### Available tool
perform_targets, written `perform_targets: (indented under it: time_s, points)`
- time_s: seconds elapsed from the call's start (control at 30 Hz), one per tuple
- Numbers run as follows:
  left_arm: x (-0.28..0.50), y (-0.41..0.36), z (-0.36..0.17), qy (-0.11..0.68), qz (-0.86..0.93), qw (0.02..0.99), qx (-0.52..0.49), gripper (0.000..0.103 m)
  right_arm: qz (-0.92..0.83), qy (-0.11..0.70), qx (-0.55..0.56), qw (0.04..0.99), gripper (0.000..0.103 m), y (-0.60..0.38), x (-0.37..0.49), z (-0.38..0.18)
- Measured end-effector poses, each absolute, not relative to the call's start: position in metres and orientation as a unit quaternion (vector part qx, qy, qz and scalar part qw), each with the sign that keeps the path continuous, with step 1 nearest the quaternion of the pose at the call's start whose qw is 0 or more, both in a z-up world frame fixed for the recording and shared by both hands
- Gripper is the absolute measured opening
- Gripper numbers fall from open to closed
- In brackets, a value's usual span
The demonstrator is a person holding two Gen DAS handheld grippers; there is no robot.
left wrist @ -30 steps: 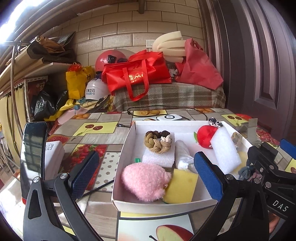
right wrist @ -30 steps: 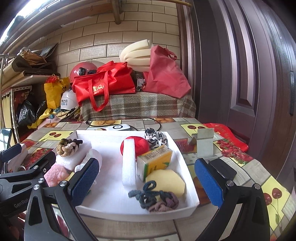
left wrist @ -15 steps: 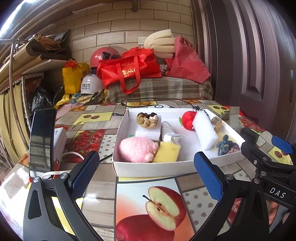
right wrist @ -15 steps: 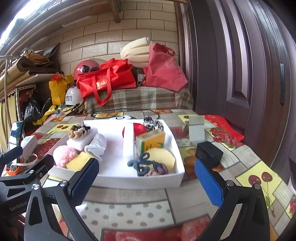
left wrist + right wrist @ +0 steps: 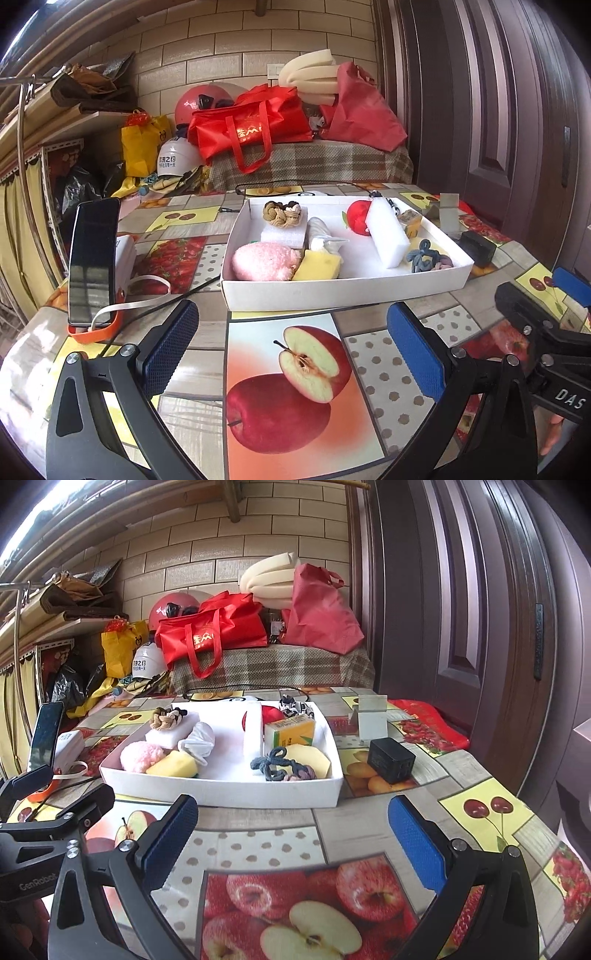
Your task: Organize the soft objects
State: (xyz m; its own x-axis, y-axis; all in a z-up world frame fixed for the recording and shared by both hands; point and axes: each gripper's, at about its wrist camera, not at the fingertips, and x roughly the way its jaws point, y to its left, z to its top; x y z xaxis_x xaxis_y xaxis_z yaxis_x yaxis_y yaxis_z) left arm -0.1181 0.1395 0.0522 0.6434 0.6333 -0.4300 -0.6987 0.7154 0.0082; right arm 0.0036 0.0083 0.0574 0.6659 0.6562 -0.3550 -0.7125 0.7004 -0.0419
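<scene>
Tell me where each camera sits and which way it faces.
Left wrist: on the left gripper, low over the table, facing the white tray; its own open jaws show, the right gripper at the right edge.
Right wrist: on the right gripper, facing the same tray from farther right; open jaws, the left gripper at the left edge.
Shared: the tray, pink pompom, black box, red bags.

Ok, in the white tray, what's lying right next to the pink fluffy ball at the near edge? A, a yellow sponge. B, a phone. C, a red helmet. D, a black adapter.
A: the yellow sponge lies against the pink fluffy ball at the near wall of the white tray; the right wrist view shows the same pair side by side.
</scene>
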Motion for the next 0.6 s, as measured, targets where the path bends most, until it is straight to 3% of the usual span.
perform_targets:
  time_s: [0.37,0.6]
  points:
    - [-0.130,0.122,0.062,0.182,0.437,0.879,-0.051,0.103,0.312,0.103,-0.011,0.944,0.103,-0.061,-0.026,0.070]
    - [-0.131,0.112,0.062,0.192,0.406,0.892,-0.046,0.103,0.302,0.154,0.026,0.941,0.103,-0.077,-0.008,0.065]
